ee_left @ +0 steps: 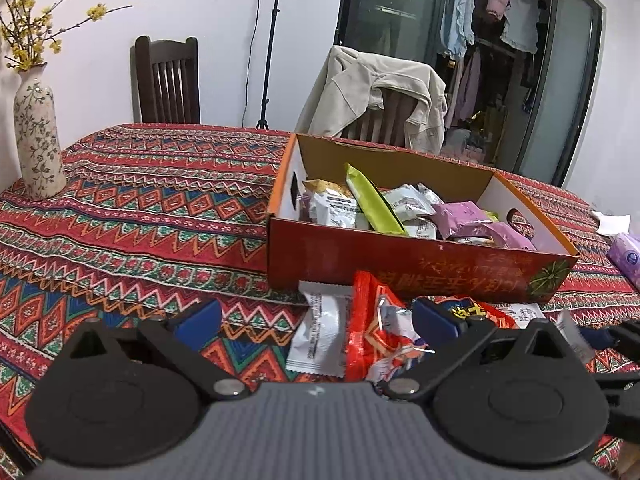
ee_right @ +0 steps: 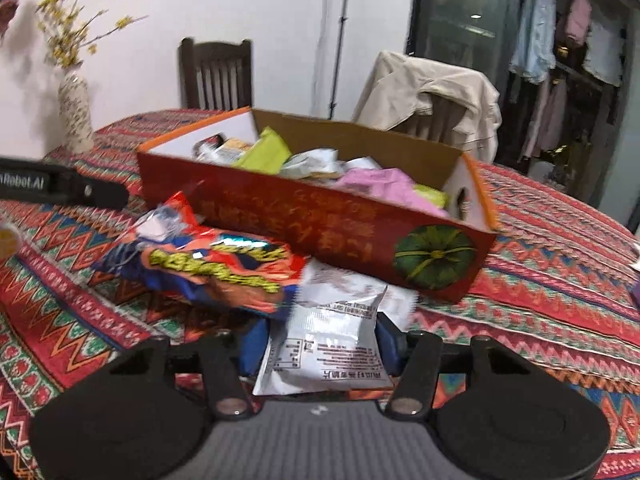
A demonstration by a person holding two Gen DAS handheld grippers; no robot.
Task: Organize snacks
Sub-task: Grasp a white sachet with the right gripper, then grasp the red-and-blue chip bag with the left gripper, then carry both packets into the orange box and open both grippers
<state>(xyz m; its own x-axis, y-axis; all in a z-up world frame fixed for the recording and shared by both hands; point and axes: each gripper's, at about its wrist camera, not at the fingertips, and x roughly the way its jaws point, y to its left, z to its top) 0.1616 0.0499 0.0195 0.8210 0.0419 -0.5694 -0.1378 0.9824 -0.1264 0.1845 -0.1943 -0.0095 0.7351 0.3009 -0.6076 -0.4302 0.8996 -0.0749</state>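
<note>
snacks wait by the box; right gripper clasps the silver packet, so lift gently; left gripper gapes.

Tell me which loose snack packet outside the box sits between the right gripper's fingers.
The silver-white packet; the orange-red bag lies to its left, outside the right gripper.
</note>
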